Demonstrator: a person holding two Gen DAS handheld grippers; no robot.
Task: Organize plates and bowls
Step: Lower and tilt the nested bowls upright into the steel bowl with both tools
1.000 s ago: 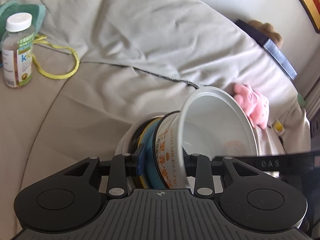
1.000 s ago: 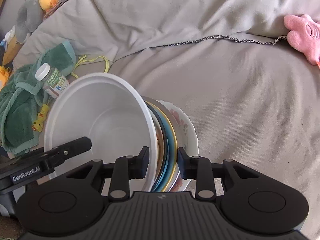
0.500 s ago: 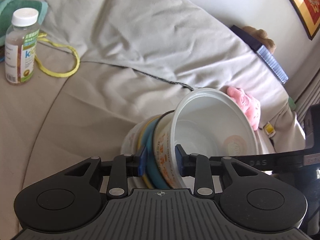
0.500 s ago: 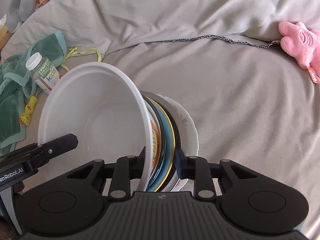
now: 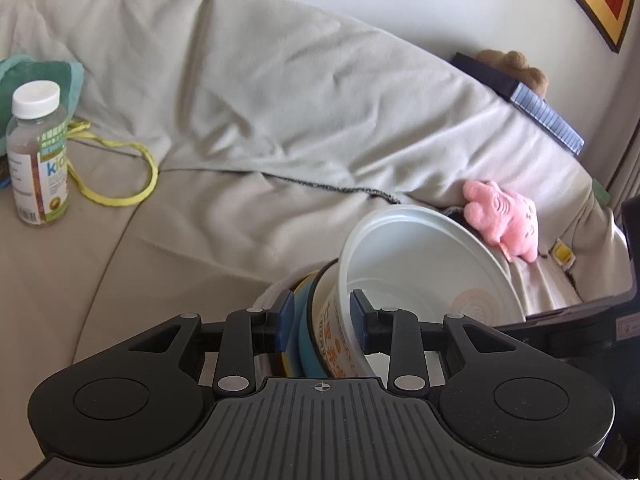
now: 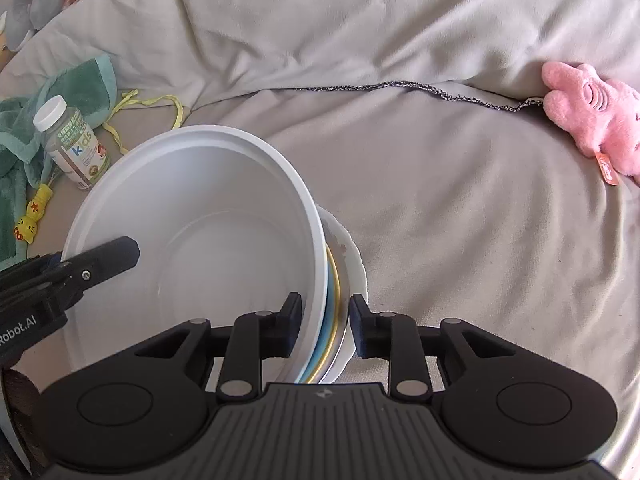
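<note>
Above the grey sofa cushion [image 6: 460, 208], you are holding a stack of dishes on edge between both tools. The stack is a white bowl [image 6: 224, 240] with orange print on its outer wall, then a blue plate [image 5: 306, 336] with a yellow rim, then a white plate [image 6: 354, 264] at the back.

Your left gripper [image 5: 320, 316] straddles the near edge of the stack: one of its fingers [image 5: 285, 316] presses the plate side and the other sits inside the bowl, so its fingers are narrowed onto the stack and gripping it.

Your right gripper [image 6: 325, 326] takes the opposite edge. One finger lies against the bowl's inner wall; the other stands a small gap off the white plate's rim, so its fingers are slightly parted and not clamping.

In the right wrist view, the bowl's mouth faces left, toward the left tool's finger.

A capped bottle [image 5: 38, 152] stands upright on the cushion beside a green towel [image 6: 76, 92] and a yellow cord [image 5: 120, 196]. A pink plush toy [image 6: 592, 120] lies at the seat's crease, well apart from the stack.
</note>
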